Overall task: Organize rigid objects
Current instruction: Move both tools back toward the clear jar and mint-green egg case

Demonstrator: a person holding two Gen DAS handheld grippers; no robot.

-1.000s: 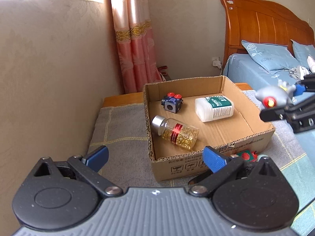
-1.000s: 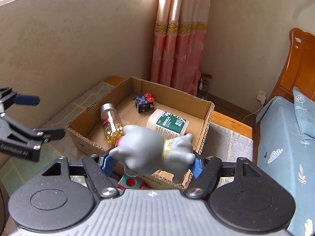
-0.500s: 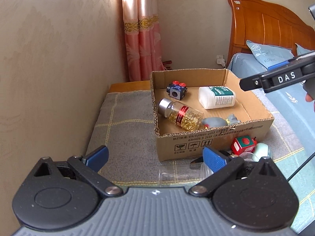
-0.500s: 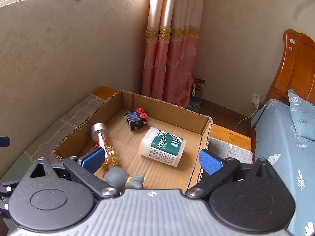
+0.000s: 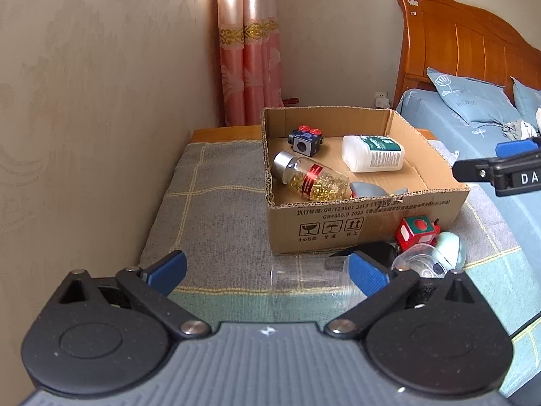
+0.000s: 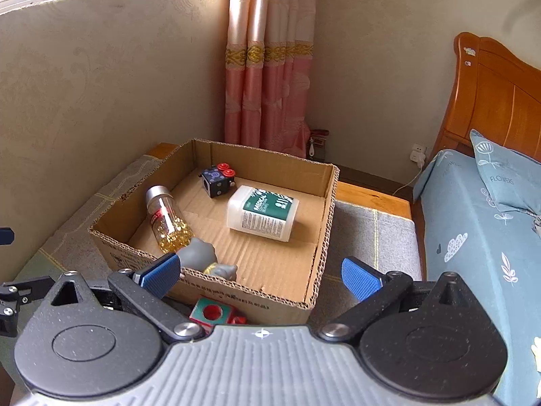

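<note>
A cardboard box (image 5: 436, 199) (image 6: 324, 223) holds a black cube with red buttons (image 5: 305, 139) (image 6: 218, 181), a white medical bottle (image 5: 372, 154) (image 6: 262, 211), a glass bottle of gold bits (image 5: 312, 181) (image 6: 167, 218) and a grey toy figure (image 5: 368, 190) (image 6: 203, 257) against the near wall. In front of the box lie a red and green cube (image 5: 417, 231) (image 6: 211, 314), a clear plastic cup (image 5: 304, 284) and a pale blue toy (image 5: 448, 248). My left gripper (image 5: 267, 272) hangs open over the cloth before the box. My right gripper (image 6: 260, 274) is open and empty above the box's near edge.
The box sits on a grey checked cloth (image 5: 209, 203) over a low wooden table, against a beige wall (image 5: 84, 118). A pink curtain (image 6: 270, 67) hangs behind. A bed with blue bedding (image 6: 480, 237) and a wooden headboard (image 5: 456, 44) lies to the right.
My right gripper opened and let go of the grey toy figure, which now lies in the box by the glass bottle. The right gripper then drew back to the box's near edge.
</note>
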